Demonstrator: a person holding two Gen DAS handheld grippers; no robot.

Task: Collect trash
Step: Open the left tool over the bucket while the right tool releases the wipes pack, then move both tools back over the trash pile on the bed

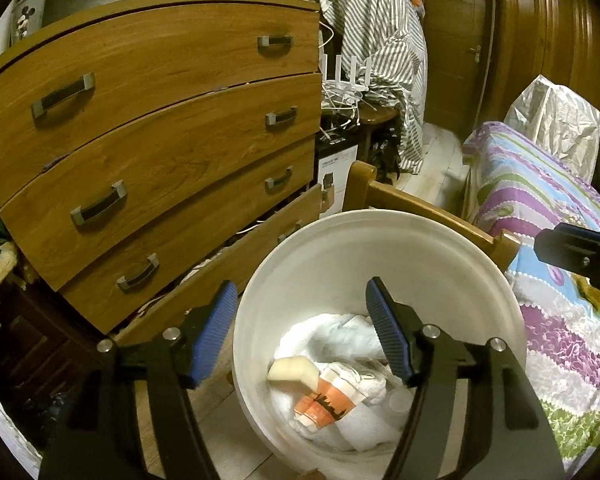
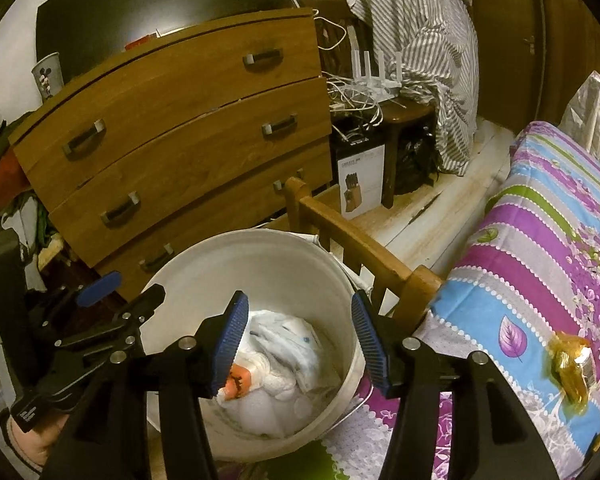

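Left tongs (image 1: 302,334): spread wide, empty, above the bucket.
Right tongs (image 2: 298,346): spread wide, empty, over the bucket too.
Bucket (image 1: 340,240): white, on the floor between dresser (image 1: 160,128) and bed (image 2: 540,240), holding crumpled trash (image 1: 340,384).
Wrapper (image 2: 570,372): amber, on the bed, right of the bucket.

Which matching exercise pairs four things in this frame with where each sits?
Things:
1. white bucket
2. amber wrapper
3. Mickey cup
4. orange-and-white packet

Places:
A. on the bedspread
B. on top of the dresser
C. inside the bucket
D. on the floor between dresser and bed

Pairs: 1-D, 2-A, 3-B, 4-C
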